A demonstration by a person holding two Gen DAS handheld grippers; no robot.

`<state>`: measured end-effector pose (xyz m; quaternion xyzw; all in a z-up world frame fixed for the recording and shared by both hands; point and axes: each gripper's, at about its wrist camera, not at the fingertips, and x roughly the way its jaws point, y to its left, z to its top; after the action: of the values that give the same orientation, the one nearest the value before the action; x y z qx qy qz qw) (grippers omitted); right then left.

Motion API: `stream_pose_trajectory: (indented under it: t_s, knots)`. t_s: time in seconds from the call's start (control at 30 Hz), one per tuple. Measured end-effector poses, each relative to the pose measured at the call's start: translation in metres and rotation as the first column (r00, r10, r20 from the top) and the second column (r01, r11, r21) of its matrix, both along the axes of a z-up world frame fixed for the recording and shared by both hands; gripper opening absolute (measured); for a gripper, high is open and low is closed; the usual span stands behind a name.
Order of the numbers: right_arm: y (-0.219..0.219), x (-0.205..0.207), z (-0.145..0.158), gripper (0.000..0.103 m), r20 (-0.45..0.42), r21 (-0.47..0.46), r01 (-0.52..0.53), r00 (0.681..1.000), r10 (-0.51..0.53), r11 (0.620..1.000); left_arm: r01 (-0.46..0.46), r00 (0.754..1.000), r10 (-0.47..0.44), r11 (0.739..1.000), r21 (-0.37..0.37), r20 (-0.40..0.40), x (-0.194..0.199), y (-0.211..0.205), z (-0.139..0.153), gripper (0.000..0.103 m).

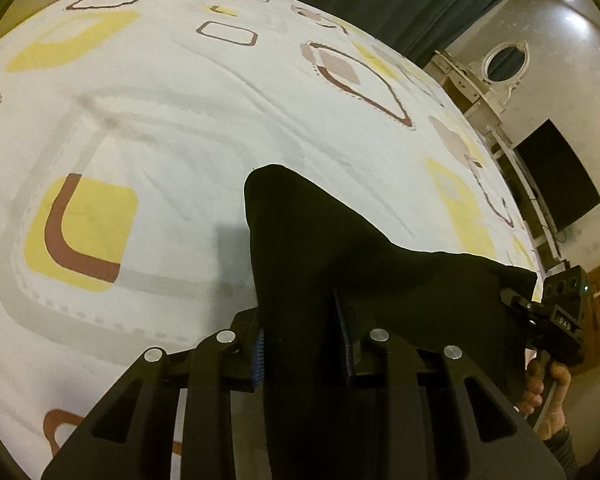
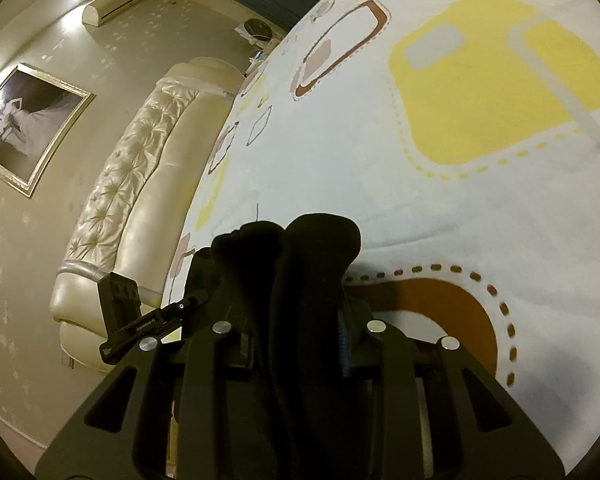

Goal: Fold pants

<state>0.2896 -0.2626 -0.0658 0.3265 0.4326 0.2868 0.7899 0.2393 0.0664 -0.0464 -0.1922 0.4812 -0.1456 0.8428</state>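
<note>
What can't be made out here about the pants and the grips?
- Left wrist view: the pants cover the left claw; its pad contact is hidden.
- Right wrist view: bunched cloth hides the right claw.
- Both views: which part of the pants is held; black cloth shows no seams.
- Pants' full length: cut off by bottom edges.

Bed (image 1: pixel 204 120) covered by a white cotton sheet printed with yellow, brown and grey rounded squares; shallow creases across its middle. Black fabric pants (image 1: pixel 300 220) partly rest on it, one end lifted clear.
</note>
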Motion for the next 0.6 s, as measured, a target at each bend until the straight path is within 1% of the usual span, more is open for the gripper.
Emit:
stream_pose_trajectory:
  t_s: [0.17,0.23,0.6]
  knots:
    - [-0.008,0.007,-0.023,0.028,-0.072,0.043,0.025,0.997,-0.022,0.999,0.001,1.000,-0.001,1.000,0.015,0.005,-0.002,-0.001,-0.007,0.029]
    - [-0.009,0.008,-0.027,0.028,-0.085,0.062,0.034,0.996,-0.029,0.998,-0.001,1.000,0.001,1.000,0.008,-0.002,-0.002,0.000,-0.009,0.029]
    - [-0.011,0.009,-0.038,0.028,-0.099,0.103,0.047,0.994,-0.036,0.994,-0.003,1.000,0.003,1.000,0.015,-0.008,0.000,-0.001,-0.016,0.032]
